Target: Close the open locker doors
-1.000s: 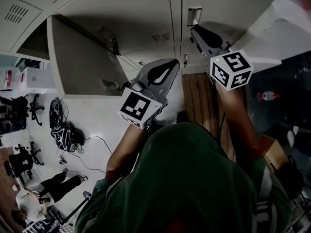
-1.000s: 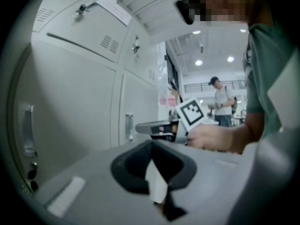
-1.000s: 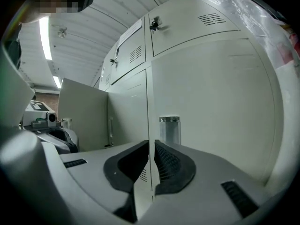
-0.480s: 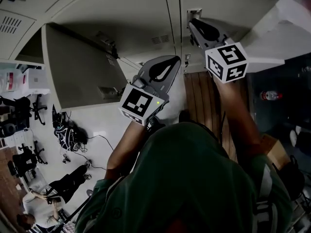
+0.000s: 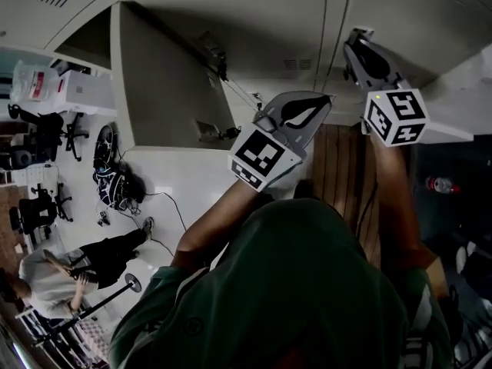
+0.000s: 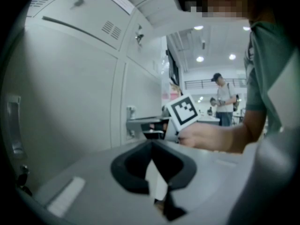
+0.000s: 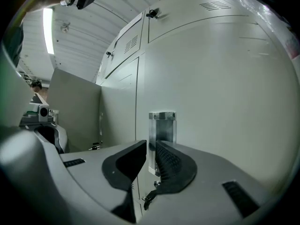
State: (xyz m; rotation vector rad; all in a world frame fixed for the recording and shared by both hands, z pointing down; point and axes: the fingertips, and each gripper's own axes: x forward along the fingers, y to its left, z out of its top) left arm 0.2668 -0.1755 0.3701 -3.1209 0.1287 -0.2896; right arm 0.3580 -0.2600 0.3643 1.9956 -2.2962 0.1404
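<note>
Shows the left gripper (image 6: 151,144) with its jaws pressed together at the tips, nothing pinched between them, raised in front of the pale grey lockers (image 6: 70,88) and not touching them. Shows the right gripper (image 7: 150,145) with its jaws a thin slit apart and empty, pointed straight at an upright shiny metal handle (image 7: 162,123) on a closed locker door (image 7: 215,88), tips either against the handle or just short of it; cannot tell which.

In the left gripper view, catches the right gripper's marker cube (image 6: 183,110) and the right hand (image 6: 206,137) wrapped around the grip just below it. From the head view, sets the left gripper lower and nearer the middle, the right gripper above it and to its right.

Puts the open locker door (image 5: 169,83) to the left of both grippers, swung far out from the cabinet front, well apart from either tool.

Below the right gripper, shows a strip of brown wooden slats (image 5: 338,167). Fills the bottom of the head view with the wearer's green top (image 5: 307,283). Farther left, on the white floor (image 5: 184,183), shows a dark bag (image 5: 115,187), black office chairs (image 5: 48,133) and another person (image 5: 69,271) low in the bottom left corner. Far behind in the left gripper view, shows a standing person (image 6: 224,102) in a cap under bright ceiling lights (image 6: 200,59).
</note>
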